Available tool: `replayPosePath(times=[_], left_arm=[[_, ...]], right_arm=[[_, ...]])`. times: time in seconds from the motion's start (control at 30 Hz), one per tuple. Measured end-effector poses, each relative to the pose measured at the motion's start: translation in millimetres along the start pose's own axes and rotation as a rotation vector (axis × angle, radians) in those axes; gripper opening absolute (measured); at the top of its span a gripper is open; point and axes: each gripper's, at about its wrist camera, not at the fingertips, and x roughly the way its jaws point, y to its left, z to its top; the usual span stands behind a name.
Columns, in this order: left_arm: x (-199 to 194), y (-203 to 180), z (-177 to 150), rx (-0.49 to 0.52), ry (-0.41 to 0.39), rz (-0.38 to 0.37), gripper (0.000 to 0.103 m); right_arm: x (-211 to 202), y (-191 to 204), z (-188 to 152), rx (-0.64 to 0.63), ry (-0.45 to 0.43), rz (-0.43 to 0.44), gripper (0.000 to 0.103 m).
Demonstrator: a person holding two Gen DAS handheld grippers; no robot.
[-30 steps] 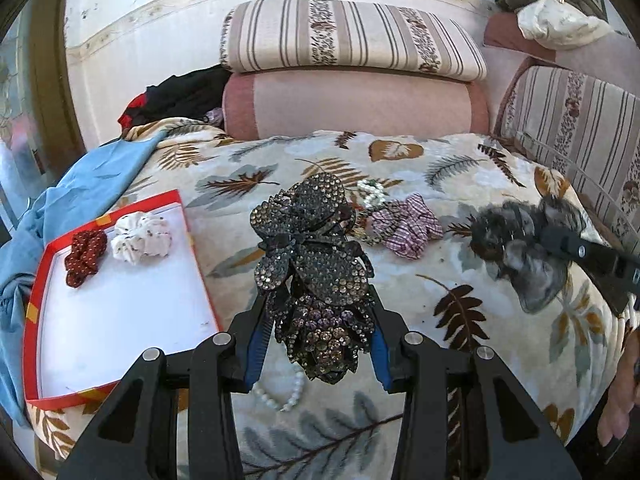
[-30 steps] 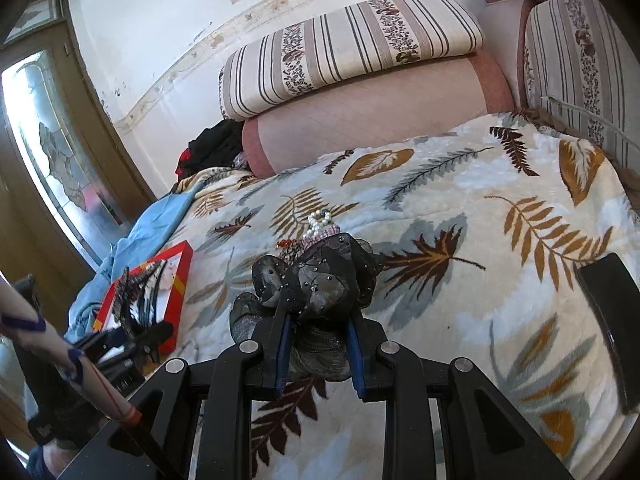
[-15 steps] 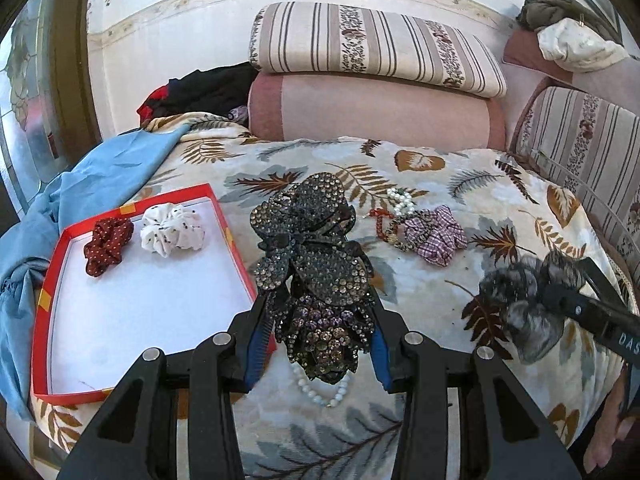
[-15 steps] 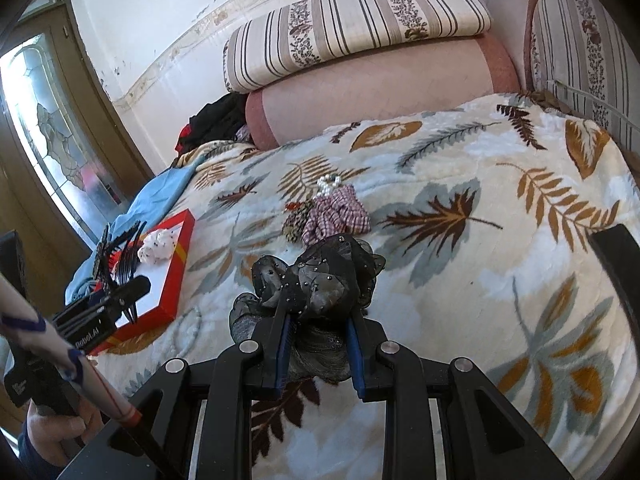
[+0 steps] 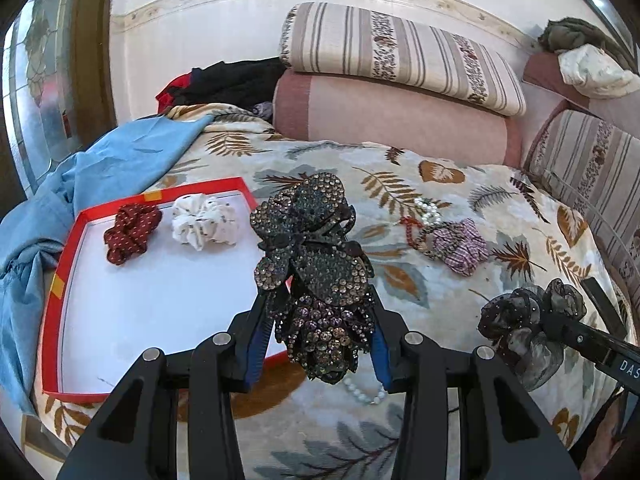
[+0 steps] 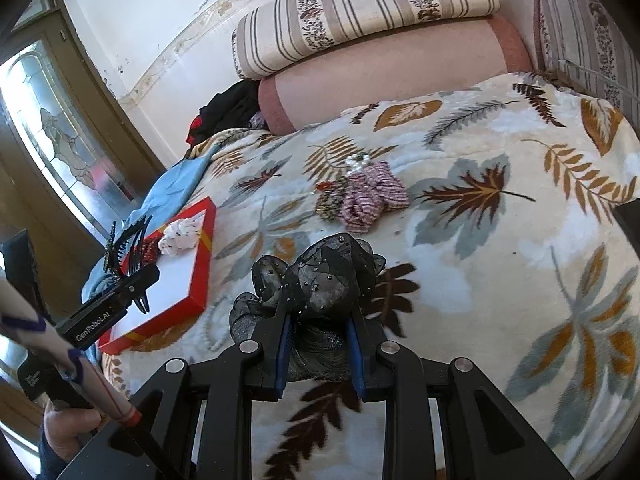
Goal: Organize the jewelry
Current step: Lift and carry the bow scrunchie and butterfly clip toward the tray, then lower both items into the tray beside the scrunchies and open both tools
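My left gripper (image 5: 320,344) is shut on a dark rhinestone butterfly hair clip (image 5: 312,248), held above the right edge of a red-rimmed white tray (image 5: 68,240). The tray holds a red scrunchie (image 5: 132,232) and a white scrunchie (image 5: 202,224). My right gripper (image 6: 320,344) is shut on a black sheer scrunchie (image 6: 316,276), above the leaf-print blanket; it also shows in the left wrist view (image 5: 528,320). A pink plaid scrunchie (image 5: 464,244) lies on the blanket with pearl and red bead bracelets (image 5: 424,216). A pearl string (image 5: 364,392) lies under the left gripper.
A blue cloth (image 5: 100,168) lies left of the tray. Striped and pink bolsters (image 5: 392,92) line the back, with dark clothes (image 5: 224,84) beside them. A striped cushion (image 5: 592,160) stands at the right. A dark flat object (image 6: 628,224) lies at the blanket's right edge.
My left gripper has moved left with the butterfly clip, toward the tray's right edge. My right gripper, still holding the black scrunchie, has drifted left and nearer the tray.
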Motion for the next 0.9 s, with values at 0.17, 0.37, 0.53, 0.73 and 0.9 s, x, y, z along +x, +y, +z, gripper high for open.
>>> replayPosePath(times=[0.17,0.37,0.53,0.73,0.9], left_arm=[[-0.9,19.9,0.2,-0.032,-0.002,0.018,0.042],[-1.6,51.1,1.7,-0.079,0.002,0.059,0.042],[-3.1,85.7,3.3,-0.138,0.005,0.11,0.042],[-7.2,137.5,8.1,-0.195,0.003,0.211,0.042],[0.7,176.9,10.0,-0.237,0.028,0.263,0.042]], right_arm=[[8.6,21.4,3.3,-0.024,0.015,0.023,0.026],[21.4,51.4,8.4,-0.06,0.035,0.057,0.026],[33.2,80.5,14.2,-0.1,0.05,0.091,0.026],[47.3,116.6,24.3,-0.14,0.064,0.15,0.026],[66.3,148.8,30.4,-0.183,0.086,0.185,0.026]])
